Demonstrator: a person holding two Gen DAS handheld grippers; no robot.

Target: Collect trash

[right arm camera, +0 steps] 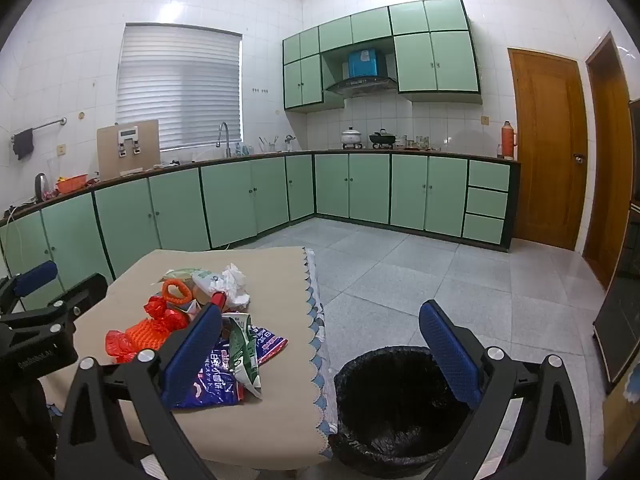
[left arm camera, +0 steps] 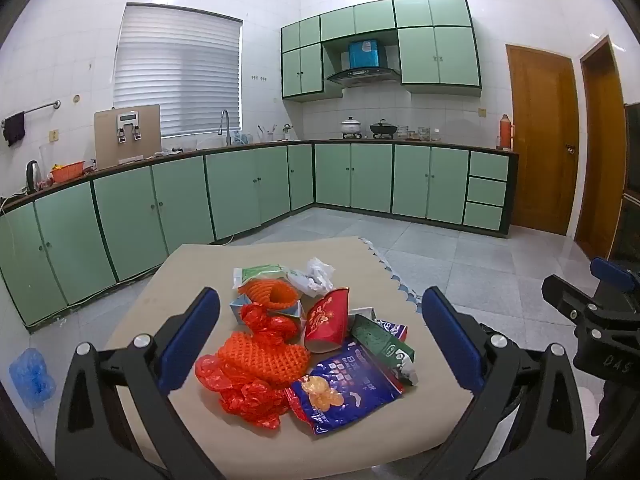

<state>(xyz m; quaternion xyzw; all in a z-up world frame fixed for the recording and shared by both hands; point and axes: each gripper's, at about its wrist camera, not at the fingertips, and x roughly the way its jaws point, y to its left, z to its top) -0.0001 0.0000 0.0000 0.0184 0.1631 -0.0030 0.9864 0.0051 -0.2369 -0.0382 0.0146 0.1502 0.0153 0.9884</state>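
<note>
Between the spread, empty fingers of the left gripper (left arm camera: 320, 340) lies the trash pile (left arm camera: 304, 344); only the right gripper (right arm camera: 320, 352) view, fingers likewise spread, shows the bin (right arm camera: 384, 408) below.

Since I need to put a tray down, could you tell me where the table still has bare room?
The table is bare along its far edge, behind the crumpled white paper, and along its left side beside the orange foam nets. A narrower strip runs near the scalloped edge. The middle is crowded with wrappers, including the blue snack bag.
</note>
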